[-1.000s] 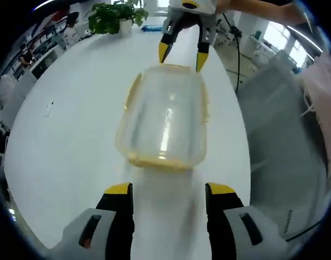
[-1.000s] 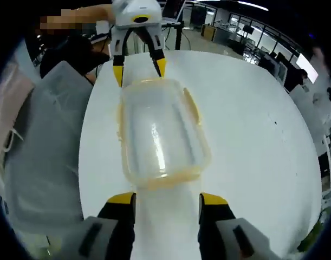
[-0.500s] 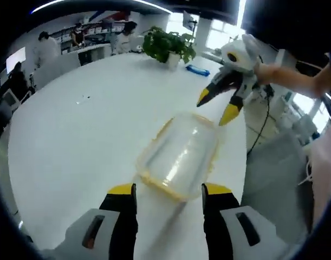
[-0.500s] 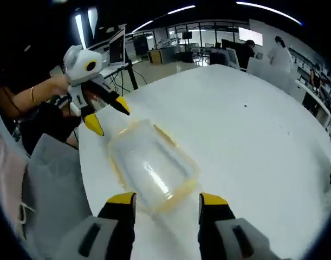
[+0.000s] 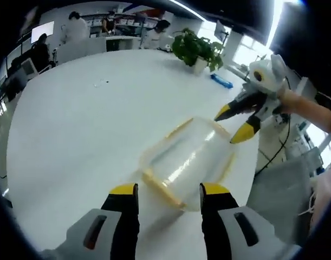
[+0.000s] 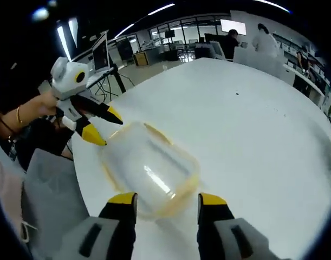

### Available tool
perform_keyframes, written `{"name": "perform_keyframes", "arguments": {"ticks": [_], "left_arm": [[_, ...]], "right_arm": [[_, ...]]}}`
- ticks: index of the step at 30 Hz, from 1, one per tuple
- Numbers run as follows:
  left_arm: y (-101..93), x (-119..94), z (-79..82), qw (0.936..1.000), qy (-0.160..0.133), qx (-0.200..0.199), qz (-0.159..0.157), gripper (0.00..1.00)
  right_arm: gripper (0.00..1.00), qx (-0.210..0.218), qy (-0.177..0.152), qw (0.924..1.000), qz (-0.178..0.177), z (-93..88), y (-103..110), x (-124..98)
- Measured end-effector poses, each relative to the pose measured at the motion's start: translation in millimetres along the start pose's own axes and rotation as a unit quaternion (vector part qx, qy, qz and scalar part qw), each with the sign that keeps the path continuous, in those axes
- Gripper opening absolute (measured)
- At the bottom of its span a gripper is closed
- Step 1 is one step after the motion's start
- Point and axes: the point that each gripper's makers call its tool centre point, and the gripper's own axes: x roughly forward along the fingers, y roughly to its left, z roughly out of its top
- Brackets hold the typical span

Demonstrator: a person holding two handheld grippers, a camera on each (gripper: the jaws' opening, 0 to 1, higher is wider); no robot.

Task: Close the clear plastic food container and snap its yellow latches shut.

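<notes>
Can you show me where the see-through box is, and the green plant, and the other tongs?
clear box (image 5: 188, 162), left gripper view, on the middle of its clear lid.
green plant (image 5: 196, 49), left gripper view, on its leaves.
right tongs (image 5: 235, 123), left gripper view, between their two yellow tips, open, by the box's far end.

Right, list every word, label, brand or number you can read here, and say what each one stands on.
None can be read.
The clear container and its yellow latches carry no print.
The wall screen far back is too small and blurred to read.
</notes>
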Motion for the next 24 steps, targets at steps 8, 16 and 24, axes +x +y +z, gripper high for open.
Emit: {"name": "perform_keyframes", "arguments": {"ticks": [8, 16, 24], "left_arm": [[-6.0, 8.8, -2.3, 0.9995, 0.011, -0.024, -0.018, 0.38], [-4.8, 10.8, -3.6, 0.9985, 0.019, -0.044, -0.028, 0.37], [-2.9, 13.2, -1.3, 0.9976, 0.028, -0.059, -0.024, 0.35]], "right_arm": [[0.38, 0.043, -0.008, 0.9989, 0.015, -1.6, 1.3, 4.8], [0.39, 0.073, 0.001, 0.9971, 0.019, -0.3, 1.4, 9.2], [0.38, 0.076, 0.010, 0.9970, 0.014, -0.7, 2.5, 9.8]]}}
